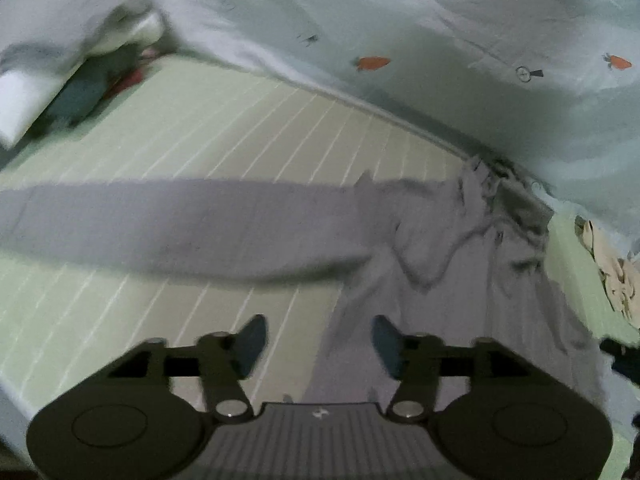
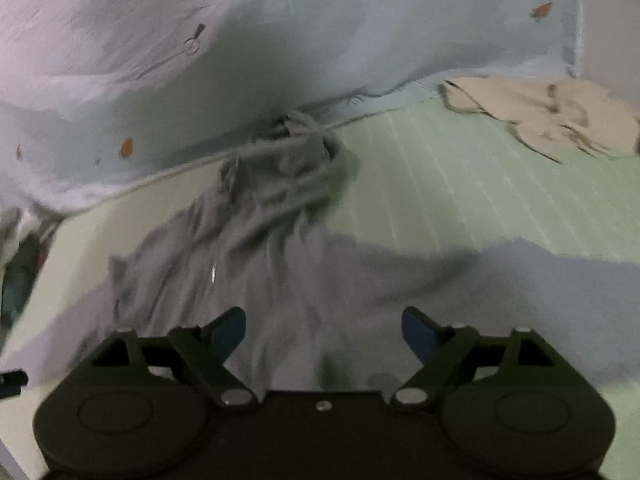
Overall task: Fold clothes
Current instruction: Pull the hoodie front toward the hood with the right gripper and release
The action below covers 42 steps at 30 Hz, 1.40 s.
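Grey trousers [image 1: 460,248] lie spread on a pale green striped bed [image 1: 200,132], waistband bunched against the carrot-print blue sheet [image 1: 440,20] at the far side, one leg [image 1: 180,220] stretched flat to the left in the left wrist view. In the right wrist view the other leg [image 2: 540,276] runs off to the right.

Left hand-held gripper [image 1: 318,344]: released, jaws apart, nothing between them, poised above the cloth. Right hand-held gripper [image 2: 324,332]: likewise released and empty over the garment's middle.

A beige garment [image 2: 540,112] lies crumpled, well apart at the bed's far right.

Assessment: the garment appears laid out but not yet folded; the step in hand seems to be between grasps. The next move likely calls for pinching one leg at its end and carrying it across onto the other, keeping the crumpled waistband from dragging
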{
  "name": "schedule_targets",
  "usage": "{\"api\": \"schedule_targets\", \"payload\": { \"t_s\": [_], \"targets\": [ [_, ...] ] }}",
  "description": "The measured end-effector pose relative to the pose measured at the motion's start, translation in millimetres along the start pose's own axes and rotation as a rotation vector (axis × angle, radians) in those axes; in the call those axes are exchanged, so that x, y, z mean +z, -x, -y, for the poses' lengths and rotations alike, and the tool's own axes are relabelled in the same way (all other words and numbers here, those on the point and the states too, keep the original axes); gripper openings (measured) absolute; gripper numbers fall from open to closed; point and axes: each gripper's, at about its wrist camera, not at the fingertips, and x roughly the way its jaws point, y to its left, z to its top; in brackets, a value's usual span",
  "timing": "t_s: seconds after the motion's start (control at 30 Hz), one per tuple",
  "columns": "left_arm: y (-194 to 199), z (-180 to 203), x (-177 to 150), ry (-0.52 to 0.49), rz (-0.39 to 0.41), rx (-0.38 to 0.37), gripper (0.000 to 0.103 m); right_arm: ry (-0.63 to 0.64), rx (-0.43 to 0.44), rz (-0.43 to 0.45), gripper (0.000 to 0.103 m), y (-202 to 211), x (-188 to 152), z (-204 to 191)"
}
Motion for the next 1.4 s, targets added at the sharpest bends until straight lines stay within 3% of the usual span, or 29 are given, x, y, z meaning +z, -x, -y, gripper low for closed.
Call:
{"api": "schedule_targets", "payload": {
  "t_s": [0.17,0.33,0.4,0.43,0.47,0.53,0.63,0.73,0.8,0.87,0.9,1.0,1.1,1.23,1.4],
  "targets": [
    [-61.3,17.9,57.1,-0.051,-0.043,-0.008,0.081,-0.055,-0.001,-0.007,0.086,-76.0,65.4,-4.5],
    [-127.5,29.1,86.4,-0.069,-0.103,0.035,0.081,0.029,-0.075,-0.045,0.081,-175.4,124.6,-12.7],
    [-142.2,28.6,87.6,-0.063,-0.117,0.044,0.081,0.101,-0.058,-0.078,0.076,-206.9,141.4,-19.2],
    [-149.1,27.5,87.1,-0.053,-0.128,0.047,0.081,0.142,-0.049,-0.093,0.056,-221.6,149.6,-22.9],
    [-153.9,25.4,86.0,-0.042,-0.135,0.05,0.081,0.204,-0.03,-0.096,0.014,-229.9,157.0,-29.7],
    [-162.0,21.2,80.8,-0.019,-0.149,0.069,0.081,0.256,0.015,-0.093,0.012,-243.0,175.8,-39.5],
    [-167.6,20.1,77.5,-0.041,-0.136,0.088,0.081,0.324,0.004,-0.034,0.011,-255.2,206.2,-51.4],
    [-170.0,24.6,74.9,-0.081,-0.116,0.119,0.082,0.304,0.027,-0.1,0.011,-276.3,218.3,-52.5],
    [-170.6,26.7,75.9,-0.076,-0.118,0.131,0.082,0.358,-0.014,-0.1,0.017,-277.1,209.2,-54.7],
    [-166.4,24.7,78.7,-0.037,-0.12,0.114,0.082,0.4,-0.059,-0.076,0.072,-268.5,202.5,-54.7],
    [-162.7,22.7,79.9,-0.017,-0.113,0.101,0.082,0.401,-0.081,-0.049,0.077,-256.1,200.3,-52.1],
    [-141.5,20.4,81.3,-0.005,-0.065,0.094,0.082,0.398,-0.095,0.019,0.08,-207.7,191.5,-45.5],
    [-112.8,15.1,78.8,-0.014,-0.006,0.115,0.092,0.373,-0.086,0.08,0.102,-142.5,166.3,-41.0],
    [-67.9,2.9,63.8,0.012,0.067,0.131,0.094,0.313,-0.071,0.114,0.103,-61.4,110.0,-33.8],
    [-15.4,-13.4,32.0,0.054,0.1,0.164,0.095,0.149,-0.045,0.018,0.103,2.7,1.5,-25.0]
  ]
}}
